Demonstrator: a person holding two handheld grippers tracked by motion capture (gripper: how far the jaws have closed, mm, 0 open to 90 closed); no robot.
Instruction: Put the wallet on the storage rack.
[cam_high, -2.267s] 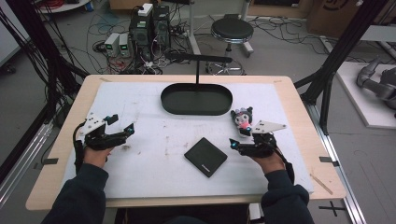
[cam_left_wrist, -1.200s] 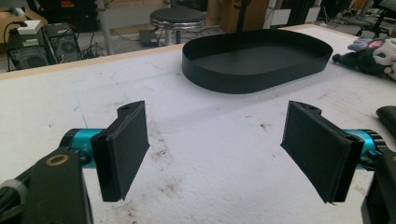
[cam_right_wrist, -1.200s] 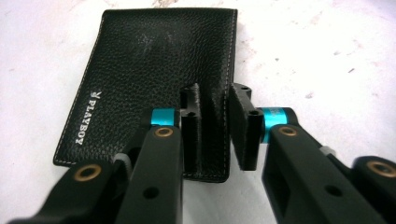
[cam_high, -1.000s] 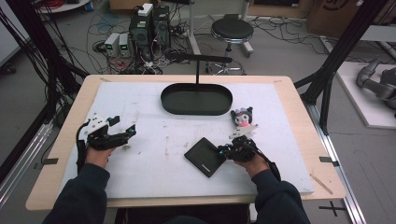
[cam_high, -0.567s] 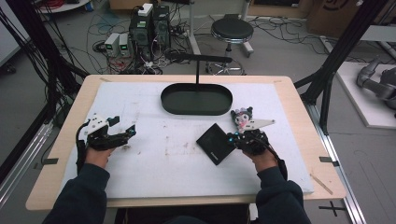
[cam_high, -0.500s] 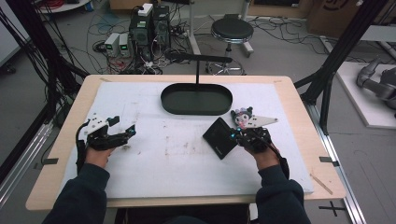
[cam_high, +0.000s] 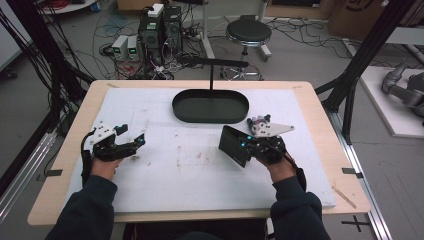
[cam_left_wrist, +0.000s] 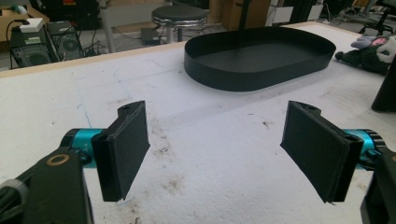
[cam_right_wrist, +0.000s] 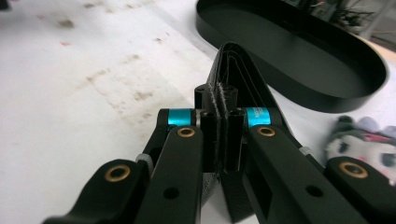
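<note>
A flat black wallet (cam_high: 234, 145) is held up off the white mat, tilted on edge, with my right gripper (cam_high: 248, 146) shut on its right side. In the right gripper view the wallet (cam_right_wrist: 238, 70) is clamped edge-on between the jaws of the right gripper (cam_right_wrist: 223, 130). My left gripper (cam_high: 136, 142) rests at the left of the mat, open with nothing between its pads (cam_left_wrist: 125, 142). A black oval tray (cam_high: 210, 105) stands at the back middle, empty. A small plush toy (cam_high: 259, 121) lies just behind my right hand.
A black post with a crossbar (cam_high: 211, 64) rises behind the tray. The white mat (cam_high: 190, 170) is stained near its middle. A stool (cam_high: 248, 33), computers and cables stand on the floor beyond the table's far edge.
My right gripper reached left to the wallet lying flat on the mat, shut on it, and lifted it up and toward the tray, tilting it on edge. The left gripper barely moved.
</note>
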